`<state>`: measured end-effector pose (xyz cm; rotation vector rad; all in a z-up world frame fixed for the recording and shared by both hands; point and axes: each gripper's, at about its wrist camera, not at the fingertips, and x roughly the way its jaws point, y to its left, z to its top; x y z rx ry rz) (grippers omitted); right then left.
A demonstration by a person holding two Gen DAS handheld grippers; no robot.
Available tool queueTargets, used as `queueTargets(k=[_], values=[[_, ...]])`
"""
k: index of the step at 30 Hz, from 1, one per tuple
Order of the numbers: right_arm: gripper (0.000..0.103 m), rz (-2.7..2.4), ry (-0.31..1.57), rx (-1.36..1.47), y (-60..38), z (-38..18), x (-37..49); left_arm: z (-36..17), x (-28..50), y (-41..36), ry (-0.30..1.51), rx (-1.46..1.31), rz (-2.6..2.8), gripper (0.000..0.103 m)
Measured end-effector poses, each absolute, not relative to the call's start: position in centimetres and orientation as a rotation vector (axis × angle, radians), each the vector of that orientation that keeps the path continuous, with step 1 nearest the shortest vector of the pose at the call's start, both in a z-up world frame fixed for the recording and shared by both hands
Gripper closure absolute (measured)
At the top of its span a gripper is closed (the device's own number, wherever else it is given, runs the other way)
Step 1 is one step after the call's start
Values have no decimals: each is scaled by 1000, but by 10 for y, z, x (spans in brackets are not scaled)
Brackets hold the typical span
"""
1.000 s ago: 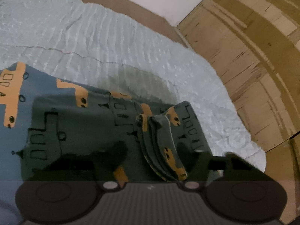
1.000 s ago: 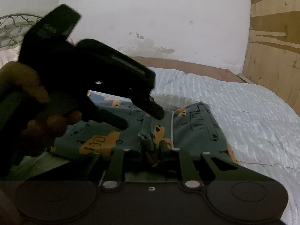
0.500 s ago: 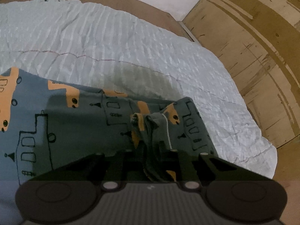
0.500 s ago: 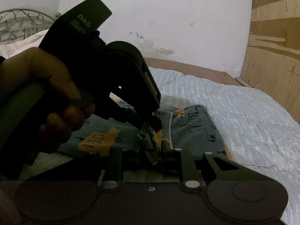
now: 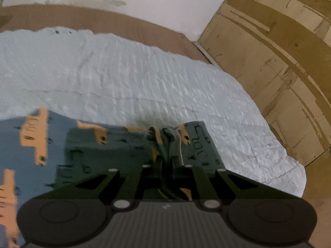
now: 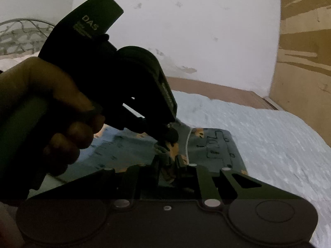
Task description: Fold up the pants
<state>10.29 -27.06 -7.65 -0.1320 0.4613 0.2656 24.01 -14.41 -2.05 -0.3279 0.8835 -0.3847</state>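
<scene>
The pants (image 5: 99, 144) are blue-grey with orange and black printed shapes and lie on the pale blue bedspread (image 5: 124, 72). My left gripper (image 5: 166, 159) is shut on a bunched edge of the pants. My right gripper (image 6: 168, 161) is shut on the same bunched edge of the pants (image 6: 215, 146), right beside the left one. In the right wrist view the left gripper's black body and the hand holding it (image 6: 62, 107) fill the left side and hide much of the cloth.
A brown bed frame (image 5: 144, 29) runs along a stained white wall (image 6: 206, 31). A plywood panel (image 5: 279, 62) stands to the right, beyond the bedspread's edge. A metal bedstead (image 6: 20, 35) shows at far left.
My left gripper closed from open onto the bunched cloth. Both grippers have lifted, raising the pinched edge, and the views have tilted up toward the wall.
</scene>
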Motion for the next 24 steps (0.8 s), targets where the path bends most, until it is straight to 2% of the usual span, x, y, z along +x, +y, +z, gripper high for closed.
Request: queueTargets(k=[9, 24], values=[[88, 407, 465, -128, -228, -70, 94, -17, 221, -82, 891, -346, -307, 95], [87, 544, 550, -187, -169, -85, 95, -54, 210, -13, 934, -366, -270, 94]])
